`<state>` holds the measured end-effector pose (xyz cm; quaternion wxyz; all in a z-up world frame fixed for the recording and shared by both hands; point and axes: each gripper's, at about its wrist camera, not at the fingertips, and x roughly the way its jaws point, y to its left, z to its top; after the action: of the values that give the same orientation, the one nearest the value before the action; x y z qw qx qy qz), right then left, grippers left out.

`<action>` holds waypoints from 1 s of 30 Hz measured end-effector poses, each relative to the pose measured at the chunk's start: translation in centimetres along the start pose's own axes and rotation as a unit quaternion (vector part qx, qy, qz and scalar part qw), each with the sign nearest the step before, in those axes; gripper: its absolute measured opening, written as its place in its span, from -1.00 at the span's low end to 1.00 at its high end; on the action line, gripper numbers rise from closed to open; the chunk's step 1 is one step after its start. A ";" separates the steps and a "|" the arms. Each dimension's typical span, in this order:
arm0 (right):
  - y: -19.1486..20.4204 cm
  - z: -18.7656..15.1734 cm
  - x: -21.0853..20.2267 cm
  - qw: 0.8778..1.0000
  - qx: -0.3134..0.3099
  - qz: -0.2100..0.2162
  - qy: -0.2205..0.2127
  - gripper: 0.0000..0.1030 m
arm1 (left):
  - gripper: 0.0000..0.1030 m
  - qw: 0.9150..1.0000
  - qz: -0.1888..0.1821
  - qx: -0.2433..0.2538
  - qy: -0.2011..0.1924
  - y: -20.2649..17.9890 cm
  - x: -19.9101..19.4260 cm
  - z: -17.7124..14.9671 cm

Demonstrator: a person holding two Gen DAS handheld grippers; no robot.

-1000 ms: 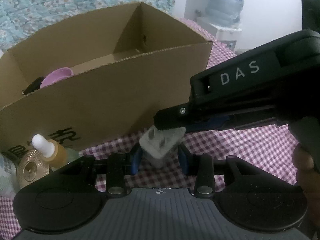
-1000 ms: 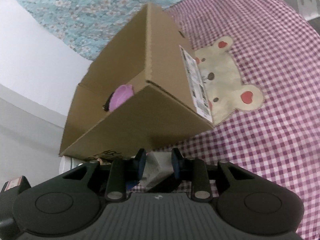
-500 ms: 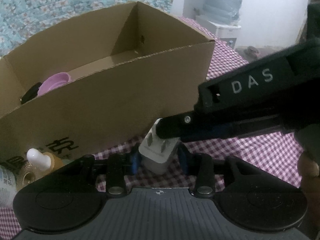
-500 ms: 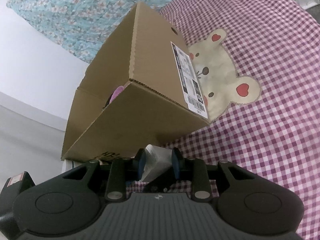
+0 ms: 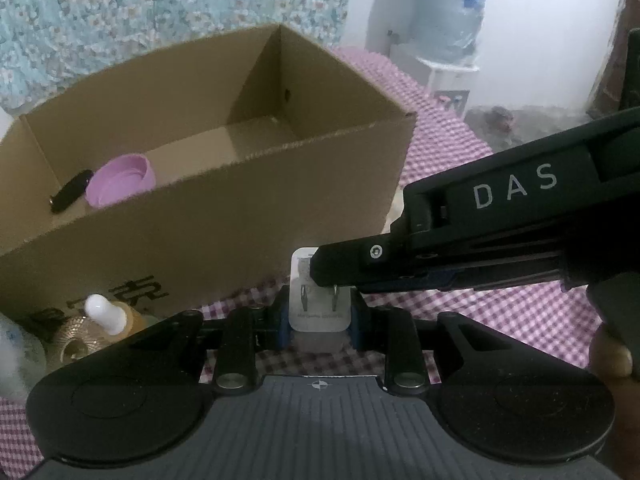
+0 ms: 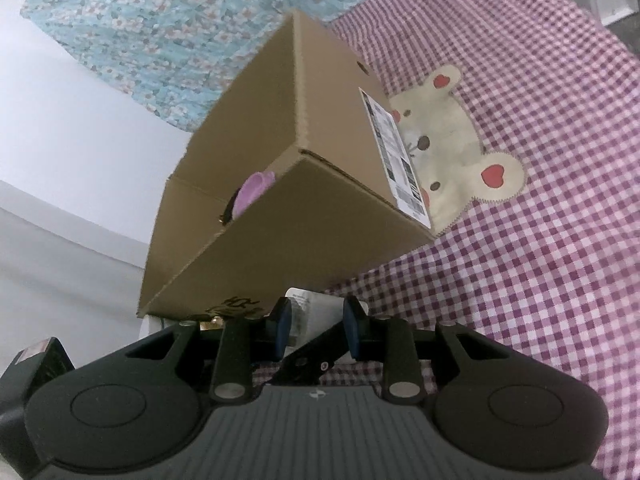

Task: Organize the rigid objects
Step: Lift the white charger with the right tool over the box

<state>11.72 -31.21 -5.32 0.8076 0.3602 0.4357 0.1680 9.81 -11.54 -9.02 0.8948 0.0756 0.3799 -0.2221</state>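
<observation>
Left wrist view shows us closing the left gripper point(image 5: 319, 316) on the white plug adapter point(image 5: 319, 312) at lower centre, while our right gripper point(image 6: 314, 322) pinches its top, steadying a handover before the cardboard box point(image 5: 224, 216).

Pink-and-white gingham cloth point(image 6: 540, 280) covers the surface, with a cream bear patch point(image 6: 452, 148) with red hearts sewn on, partly behind the box corner. Teal floral fabric point(image 5: 120, 12) hangs at the back against a white wall point(image 6: 80, 128). Far right in the left view: a water dispenser point(image 5: 452, 68) with a blue bottle point(image 5: 456, 0) on top, blurry.
</observation>
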 end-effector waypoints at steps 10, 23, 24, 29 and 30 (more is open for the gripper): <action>6.0 -0.9 -6.4 0.997 -0.049 0.010 -0.055 -0.40 | -0.49 0.997 -0.014 0.012 -0.075 -0.1 -7.3 2.1; 15.4 6.5 -3.6 0.987 -0.144 0.047 -0.056 -0.41 | -0.49 0.994 0.003 -0.071 -0.084 6.5 -7.2 9.1; 15.5 7.2 -2.6 0.988 -0.142 0.046 -0.045 -0.41 | -0.49 0.994 0.002 -0.081 -0.073 7.0 -6.5 9.4; 14.1 10.1 2.9 0.992 -0.121 0.030 0.017 -0.41 | -0.49 0.991 -0.006 -0.136 -0.003 10.1 -1.3 10.4; 13.6 10.6 4.0 0.993 -0.112 0.030 0.030 -0.41 | -0.49 0.989 -0.008 -0.146 0.011 10.6 -0.4 10.4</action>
<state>23.25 -24.21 6.09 0.8241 0.2746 0.4274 0.2505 21.11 -5.10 -1.87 0.8904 -0.0567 0.4185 -0.1700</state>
